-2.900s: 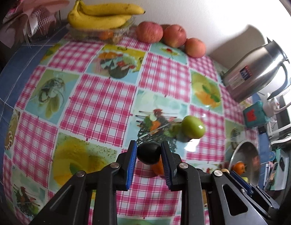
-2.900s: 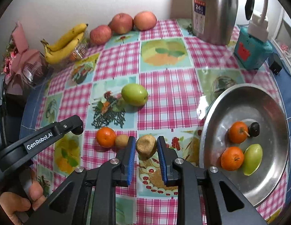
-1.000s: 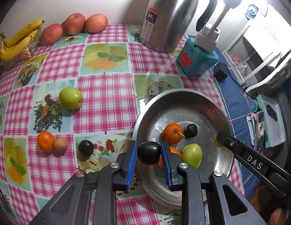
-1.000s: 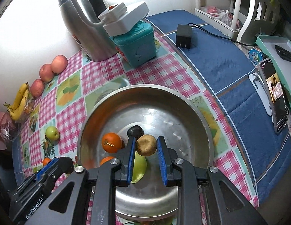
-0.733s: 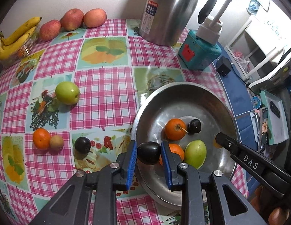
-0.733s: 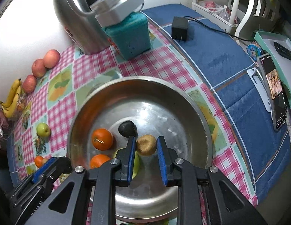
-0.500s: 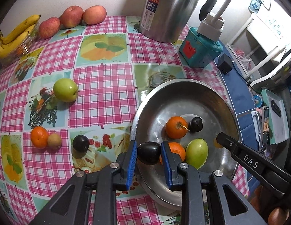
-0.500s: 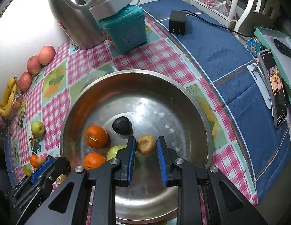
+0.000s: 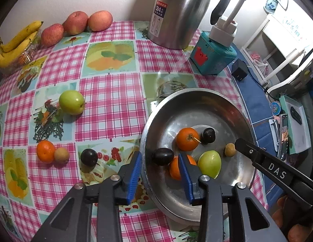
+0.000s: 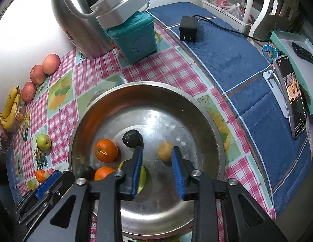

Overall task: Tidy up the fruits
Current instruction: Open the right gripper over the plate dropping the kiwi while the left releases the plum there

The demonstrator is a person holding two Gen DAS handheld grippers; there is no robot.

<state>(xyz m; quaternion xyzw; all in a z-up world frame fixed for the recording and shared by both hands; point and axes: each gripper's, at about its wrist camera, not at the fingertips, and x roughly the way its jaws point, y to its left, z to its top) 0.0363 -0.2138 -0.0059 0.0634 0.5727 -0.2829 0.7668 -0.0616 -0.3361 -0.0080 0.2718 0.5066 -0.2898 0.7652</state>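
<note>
In the left wrist view my left gripper (image 9: pixel 159 160) hangs over the near-left rim of the steel bowl (image 9: pixel 196 90). Its jaws are opening, and a dark plum (image 9: pixel 163 156) sits loose between the blue pads, touching neither. My right gripper (image 10: pixel 157 151) is over the bowl (image 10: pixel 148 83) with its jaws opening too. A small brown fruit (image 10: pixel 165 151) lies free between its pads. The bowl also holds two oranges (image 9: pixel 186 139), a green fruit (image 9: pixel 209 163) and another dark plum (image 9: pixel 208 135). The brown fruit (image 9: pixel 230 149) shows beside the right gripper's finger (image 9: pixel 267 166).
On the checked cloth lie a green apple (image 9: pixel 71 102), an orange (image 9: pixel 45 151), a small brown fruit (image 9: pixel 61 154) and a dark plum (image 9: pixel 88 157). Further back stand a steel flask (image 9: pixel 176 14), a teal box (image 9: pixel 213 58), three apples (image 9: pixel 75 22) and bananas (image 9: pixel 17 42). A phone (image 10: pixel 295 98) stands to the right.
Both grippers have opened over the bowl. The left one let go of the dark plum and the right one let go of the brown fruit; both fruits now sit lower, in the bowl.
</note>
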